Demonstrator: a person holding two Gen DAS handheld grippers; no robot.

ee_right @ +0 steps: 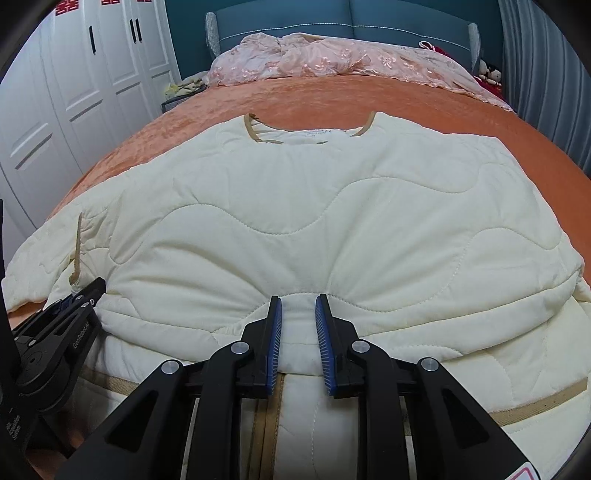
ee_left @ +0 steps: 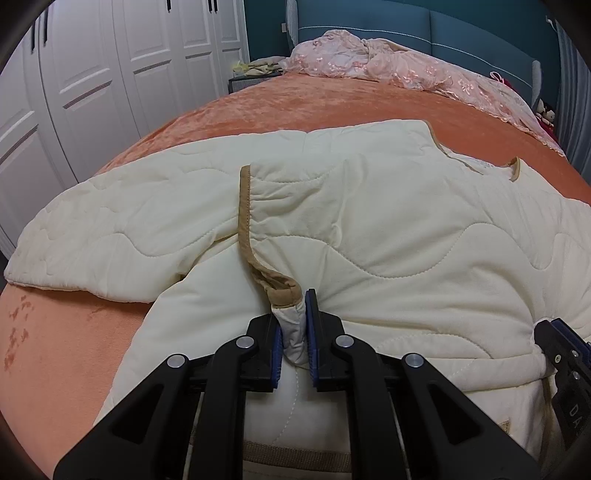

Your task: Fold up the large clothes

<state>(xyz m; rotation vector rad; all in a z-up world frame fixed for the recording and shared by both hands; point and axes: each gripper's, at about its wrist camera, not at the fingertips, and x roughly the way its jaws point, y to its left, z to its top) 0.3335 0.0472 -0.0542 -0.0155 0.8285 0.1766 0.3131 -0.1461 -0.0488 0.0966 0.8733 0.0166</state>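
The quilted cream jacket [ee_right: 295, 206] lies spread on the orange bed [ee_right: 461, 107] — our left tool [ee_left: 293, 338] clamps its tan-trimmed cuff, our right tool [ee_right: 298, 336] stands slightly parted over the fold, unpinched — so we risk the thick fold springing back.

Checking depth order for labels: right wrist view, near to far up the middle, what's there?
right gripper → cream quilted jacket → tan-trimmed neckline → orange bedspread → pink lace bedding → blue headboard.
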